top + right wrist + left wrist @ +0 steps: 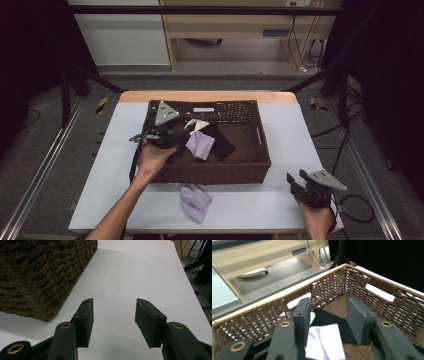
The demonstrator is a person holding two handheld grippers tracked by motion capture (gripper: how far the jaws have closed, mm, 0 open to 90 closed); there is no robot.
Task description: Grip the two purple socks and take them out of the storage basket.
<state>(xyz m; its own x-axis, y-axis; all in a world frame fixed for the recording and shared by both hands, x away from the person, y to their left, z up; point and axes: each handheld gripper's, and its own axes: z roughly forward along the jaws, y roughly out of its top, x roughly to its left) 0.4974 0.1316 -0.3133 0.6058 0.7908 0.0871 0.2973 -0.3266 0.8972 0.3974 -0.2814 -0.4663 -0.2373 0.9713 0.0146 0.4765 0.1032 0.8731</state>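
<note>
Both grippers gape empty: left gripper [176,131] over basket [260,150] cloths, right gripper [300,182] on table [280,200]

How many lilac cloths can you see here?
2. One lilac cloth lies inside the woven basket, partly on a black cloth. The other lilac cloth lies on the table in front of the basket. More could be hidden beneath.

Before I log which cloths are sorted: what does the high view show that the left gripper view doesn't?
High view alone: a lilac cloth lying on the table in front of the basket, and the right gripper, open. Left gripper view alone: the left gripper's pads close up, apart, nothing between them. Both: the wicker basket, with a lilac cloth and black cloth inside.
</note>
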